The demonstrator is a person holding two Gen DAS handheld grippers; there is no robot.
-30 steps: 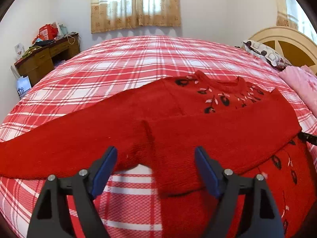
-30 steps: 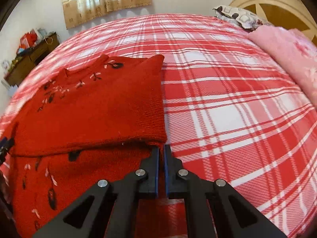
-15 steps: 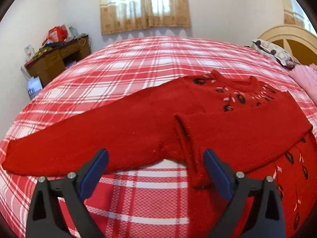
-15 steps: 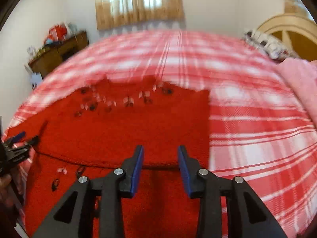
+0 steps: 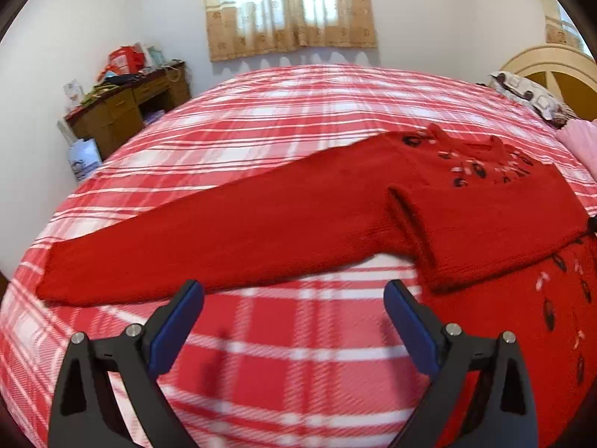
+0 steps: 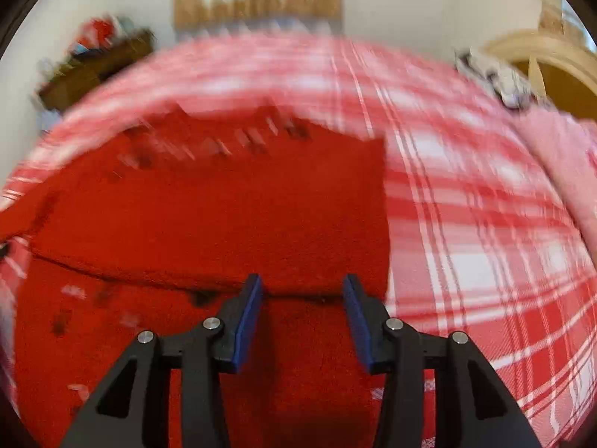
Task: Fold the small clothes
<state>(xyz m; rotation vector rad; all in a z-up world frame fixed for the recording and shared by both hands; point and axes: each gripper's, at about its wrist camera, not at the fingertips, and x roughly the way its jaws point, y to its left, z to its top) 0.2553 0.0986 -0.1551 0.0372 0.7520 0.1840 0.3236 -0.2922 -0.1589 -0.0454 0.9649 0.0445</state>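
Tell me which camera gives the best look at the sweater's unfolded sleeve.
The left wrist view. There the unfolded sleeve lies sharp and full-length across the plaid bed cover, from shoulder to cuff. The right wrist view is motion-blurred and shows only the sleeve's start at the frame's left edge.

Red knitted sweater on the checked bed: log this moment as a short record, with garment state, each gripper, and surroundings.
garment: red knitted sweater with dark embroidered motifs, lying flat on the red-and-white checked bedspread
folded part: one sleeve laid across the chest
unfolded part: long sleeve stretched out flat
left gripper: open wide, nothing between the jaws, above bedspread near the long sleeve
right gripper: jaws just opening, empty, over the sweater's folded edge
surroundings: wooden desk, curtained window
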